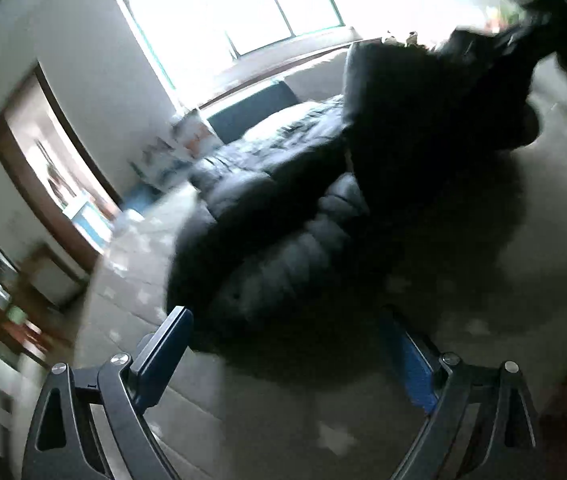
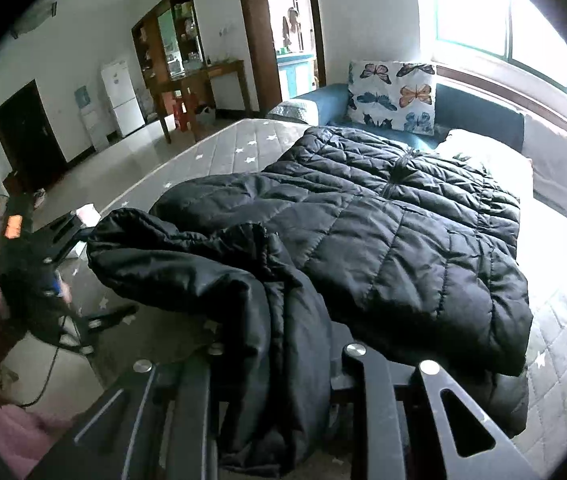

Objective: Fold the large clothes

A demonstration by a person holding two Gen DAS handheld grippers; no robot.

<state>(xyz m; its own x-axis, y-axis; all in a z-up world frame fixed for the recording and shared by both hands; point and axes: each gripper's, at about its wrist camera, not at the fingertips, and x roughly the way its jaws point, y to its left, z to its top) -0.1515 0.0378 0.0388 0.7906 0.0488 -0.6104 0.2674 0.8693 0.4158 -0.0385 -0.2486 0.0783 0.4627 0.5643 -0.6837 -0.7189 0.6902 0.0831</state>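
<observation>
Your black quilted jacket lies spread across the grey star-patterned mattress, its far end reaching toward the butterfly pillow and the dark blue sofa under the window. Its near part is bunched and lifted into a thick fold that runs down between your right gripper fingers, which are clamped on that fabric. Your left gripper hangs over the mattress at the jacket's near edge with its jaws wide apart and nothing between them; that view is blurred. From the right camera you can see it off to the left, beside the mattress edge. A white fridge stands by the far wall.
</observation>
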